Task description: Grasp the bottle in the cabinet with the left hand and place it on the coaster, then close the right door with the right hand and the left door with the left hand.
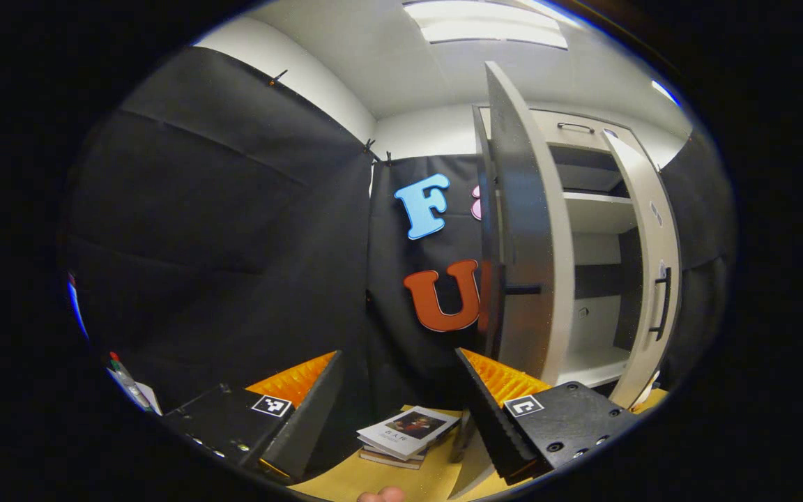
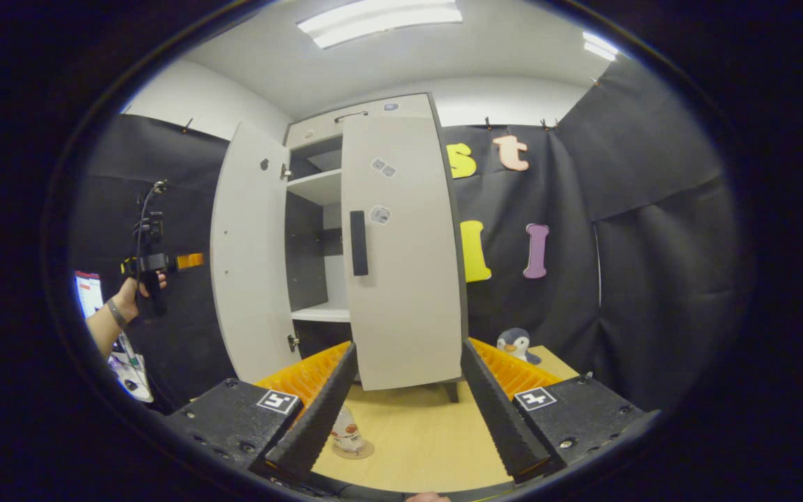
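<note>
In the right gripper view, going from the left, a person's hand (image 2: 138, 287) holds up the left claw (image 2: 189, 261) well apart from the tall white two-door cabinet (image 2: 366, 111); in the left gripper view its fingers stand spread with nothing between them. Next comes the white left door (image 2: 248, 251), swung wide open, then the open shelves, which look bare. The small clear bottle with a red-and-white label (image 2: 347, 432) already stands on the round pale coaster (image 2: 353, 452) on the light wooden desk (image 2: 415, 446), in front of the cabinet and just beside the right claw's near finger. So the placing looks done. The white right door with a dark vertical handle (image 2: 405, 251) appears shut or nearly so, though I cannot tell whether it is fully home. The right claw (image 2: 407, 411) is spread wide and empty, facing that door. The step in hand seems to be the left door: the left claw would need to get behind the panel's outer face, seen edge-on in the left gripper view (image 1: 523, 230), and push it round. There is open room between the left claw and that door; a stack of books (image 1: 405, 436) lies low on the desk beneath, and a small penguin toy (image 2: 516, 345) sits on the desk to the right, clear of either swing.
</note>
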{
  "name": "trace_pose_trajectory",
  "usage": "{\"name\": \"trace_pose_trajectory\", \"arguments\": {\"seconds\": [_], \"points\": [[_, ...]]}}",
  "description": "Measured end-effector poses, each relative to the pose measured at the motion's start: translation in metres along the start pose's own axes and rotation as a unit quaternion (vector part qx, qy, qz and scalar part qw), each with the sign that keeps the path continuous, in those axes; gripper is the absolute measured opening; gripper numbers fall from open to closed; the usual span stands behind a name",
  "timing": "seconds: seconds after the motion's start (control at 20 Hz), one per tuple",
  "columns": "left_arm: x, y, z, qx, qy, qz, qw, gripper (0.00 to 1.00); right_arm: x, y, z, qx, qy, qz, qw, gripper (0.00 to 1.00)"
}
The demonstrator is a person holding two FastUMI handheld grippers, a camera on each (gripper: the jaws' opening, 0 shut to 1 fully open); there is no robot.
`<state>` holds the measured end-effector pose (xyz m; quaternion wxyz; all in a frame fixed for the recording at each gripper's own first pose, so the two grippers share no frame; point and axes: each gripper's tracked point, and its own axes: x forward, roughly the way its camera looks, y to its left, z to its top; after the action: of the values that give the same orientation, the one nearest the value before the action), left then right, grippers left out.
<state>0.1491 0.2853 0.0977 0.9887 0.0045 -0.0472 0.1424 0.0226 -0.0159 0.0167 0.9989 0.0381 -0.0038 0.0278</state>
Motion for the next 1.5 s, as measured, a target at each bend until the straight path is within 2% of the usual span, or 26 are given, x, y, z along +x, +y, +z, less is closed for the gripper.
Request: {"name": "trace_pose_trajectory", "arguments": {"seconds": [0.1,0.15,0.35,0.5,0.8,0.85,0.95,1.0,1.15,1.2,1.3,1.35,1.5], "points": [[0.014,0.000,-0.008,0.003,0.008,0.006,1.000,0.95,0.002,-0.008,-0.005,0.000,0.010,-0.014,1.000,0.93],[0.018,-0.005,-0.010,0.004,0.007,0.001,1.000,0.95,0.003,-0.013,-0.007,0.003,0.013,-0.021,1.000,0.98],[0.017,-0.002,-0.006,0.002,-0.010,0.020,1.000,0.94,0.005,-0.021,-0.013,0.021,0.018,-0.038,0.999,0.98],[0.018,-0.006,-0.007,-0.007,-0.007,0.015,1.000,0.94,0.005,-0.026,-0.007,0.018,0.010,-0.044,0.999,0.98],[0.003,-0.049,-0.010,-0.019,0.003,-0.032,0.999,0.94,0.000,-0.033,0.002,0.012,-0.007,-0.045,0.999,0.98],[0.001,-0.060,-0.010,-0.015,0.003,-0.041,0.999,0.97,-0.002,-0.033,0.005,0.015,-0.009,-0.045,0.999,0.98],[-0.001,-0.085,-0.010,-0.008,0.000,-0.067,0.998,0.94,-0.003,-0.039,0.011,0.012,-0.014,-0.049,0.999,0.98],[-0.001,-0.098,-0.012,-0.009,0.001,-0.081,0.997,0.99,-0.006,-0.042,0.012,0.008,-0.016,-0.054,0.998,0.98],[0.000,-0.138,-0.015,-0.015,0.005,-0.118,0.993,0.99,-0.015,-0.050,0.017,0.010,-0.023,-0.063,0.998,0.98],[0.002,-0.150,-0.016,-0.019,0.008,-0.126,0.992,0.94,-0.018,-0.050,0.015,0.012,-0.022,-0.064,0.998,0.98],[0.004,-0.175,-0.020,-0.020,0.012,-0.150,0.988,0.94,-0.022,-0.052,0.015,0.014,-0.019,-0.066,0.998,0.97],[0.004,-0.182,-0.018,-0.019,0.011,-0.154,0.988,0.99,-0.024,-0.052,0.016,0.015,-0.021,-0.067,0.997,0.98],[0.000,-0.181,-0.014,-0.018,0.009,-0.146,0.989,0.91,-0.033,-0.063,0.018,0.002,-0.020,-0.085,0.996,0.98]]}}
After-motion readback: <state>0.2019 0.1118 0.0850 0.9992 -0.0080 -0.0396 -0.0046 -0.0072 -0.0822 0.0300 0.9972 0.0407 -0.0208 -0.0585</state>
